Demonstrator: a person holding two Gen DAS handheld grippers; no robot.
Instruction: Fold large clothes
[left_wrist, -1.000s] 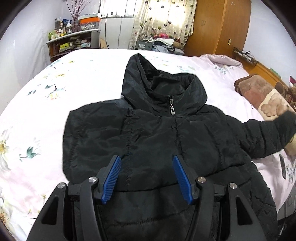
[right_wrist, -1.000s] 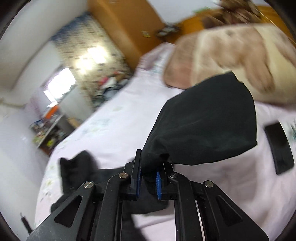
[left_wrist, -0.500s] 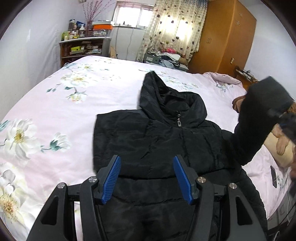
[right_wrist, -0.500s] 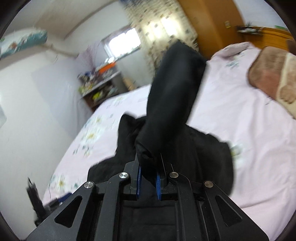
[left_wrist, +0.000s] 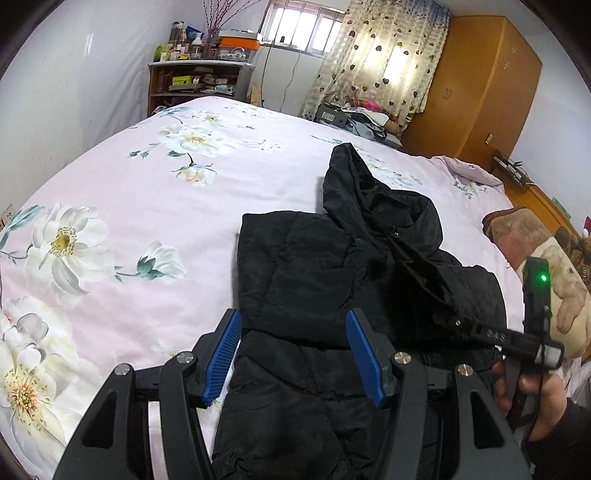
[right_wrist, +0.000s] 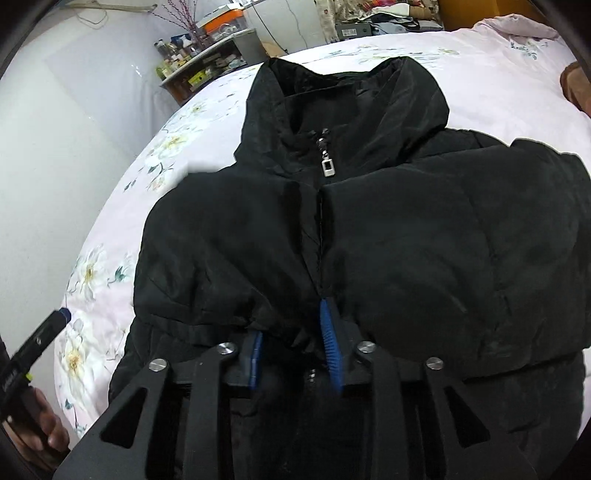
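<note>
Left wrist view: the left gripper (left_wrist: 293, 354) hangs with its blue fingers spread wide and nothing between them, just above the lower part of a black puffer jacket (left_wrist: 332, 273) lying on a flowered pink bedsheet (left_wrist: 122, 206). The jacket's hood (left_wrist: 354, 184) points away from the gripper, and both sleeves lie folded across the chest. To the right, the right gripper (left_wrist: 495, 334) is held low over the jacket. In the right wrist view its fingers (right_wrist: 328, 332) are partly apart, with a bunch of black sleeve fabric (right_wrist: 288, 317) between them; whether they pinch it I cannot tell. The zipper pull (right_wrist: 328, 168) lies straight ahead.
</note>
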